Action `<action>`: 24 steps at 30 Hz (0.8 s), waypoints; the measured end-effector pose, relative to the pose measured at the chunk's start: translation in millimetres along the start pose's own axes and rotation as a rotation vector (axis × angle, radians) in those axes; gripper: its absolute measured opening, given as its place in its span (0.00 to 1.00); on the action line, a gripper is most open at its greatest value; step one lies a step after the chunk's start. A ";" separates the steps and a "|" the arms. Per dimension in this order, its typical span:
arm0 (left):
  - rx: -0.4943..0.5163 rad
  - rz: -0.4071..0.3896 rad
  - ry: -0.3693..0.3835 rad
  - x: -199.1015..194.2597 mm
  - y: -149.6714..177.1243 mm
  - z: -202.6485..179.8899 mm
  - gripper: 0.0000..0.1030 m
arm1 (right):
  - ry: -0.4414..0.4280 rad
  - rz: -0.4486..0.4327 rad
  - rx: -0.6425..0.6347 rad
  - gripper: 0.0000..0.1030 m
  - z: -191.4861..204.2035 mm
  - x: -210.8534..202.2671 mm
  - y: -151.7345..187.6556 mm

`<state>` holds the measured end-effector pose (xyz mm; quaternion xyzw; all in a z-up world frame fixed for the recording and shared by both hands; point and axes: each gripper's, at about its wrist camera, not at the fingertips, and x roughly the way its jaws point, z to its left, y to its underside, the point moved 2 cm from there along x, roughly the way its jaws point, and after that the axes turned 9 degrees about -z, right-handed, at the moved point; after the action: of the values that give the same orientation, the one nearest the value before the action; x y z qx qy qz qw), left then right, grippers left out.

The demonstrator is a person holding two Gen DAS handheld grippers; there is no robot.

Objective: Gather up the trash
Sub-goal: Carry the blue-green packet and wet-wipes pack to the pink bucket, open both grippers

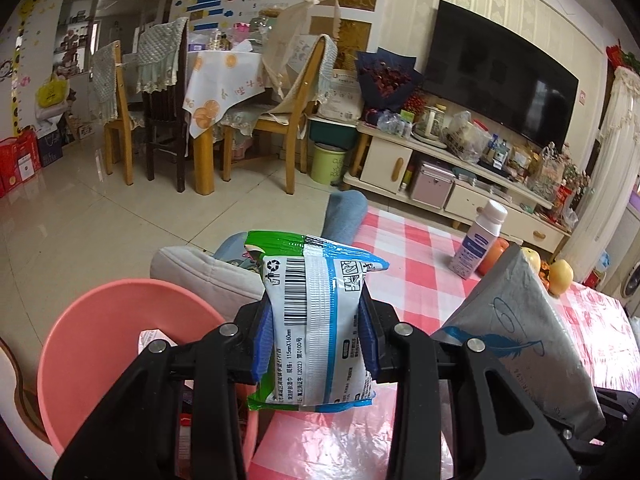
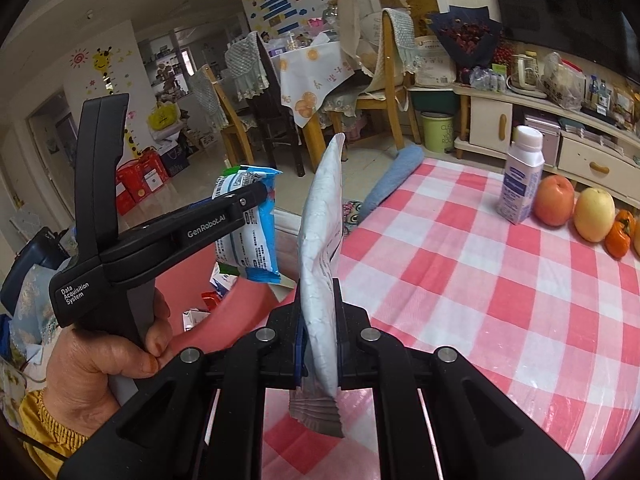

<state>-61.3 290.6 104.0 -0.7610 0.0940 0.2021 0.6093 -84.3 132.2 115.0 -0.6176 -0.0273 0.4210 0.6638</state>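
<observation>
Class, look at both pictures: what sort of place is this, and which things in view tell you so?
Most likely a home's living and dining room: a television above a cluttered cabinet, a dining table with chairs, and a checked tablecloth.

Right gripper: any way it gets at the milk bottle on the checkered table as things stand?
Probably not yet. The right gripper is shut on a grey pouch, so its jaws are occupied. The path over the checkered table to the milk bottle looks free; it must drop the pouch first.
</observation>
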 end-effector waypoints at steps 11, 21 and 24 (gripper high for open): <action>-0.050 -0.042 -0.115 -8.3 -11.6 48.5 0.37 | -0.062 0.021 -0.063 0.11 53.6 30.8 -13.1; -0.145 -0.036 -0.191 -8.5 -16.5 96.8 0.37 | -0.124 0.069 -0.073 0.11 84.4 71.2 -14.0; -0.169 -0.030 -0.205 -8.7 -16.1 107.5 0.37 | -0.144 0.084 -0.069 0.11 91.8 82.8 -14.0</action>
<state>-83.6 397.3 103.1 -0.7864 0.0025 0.2768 0.5522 -74.7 256.1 108.4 -0.6087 -0.0634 0.4906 0.6203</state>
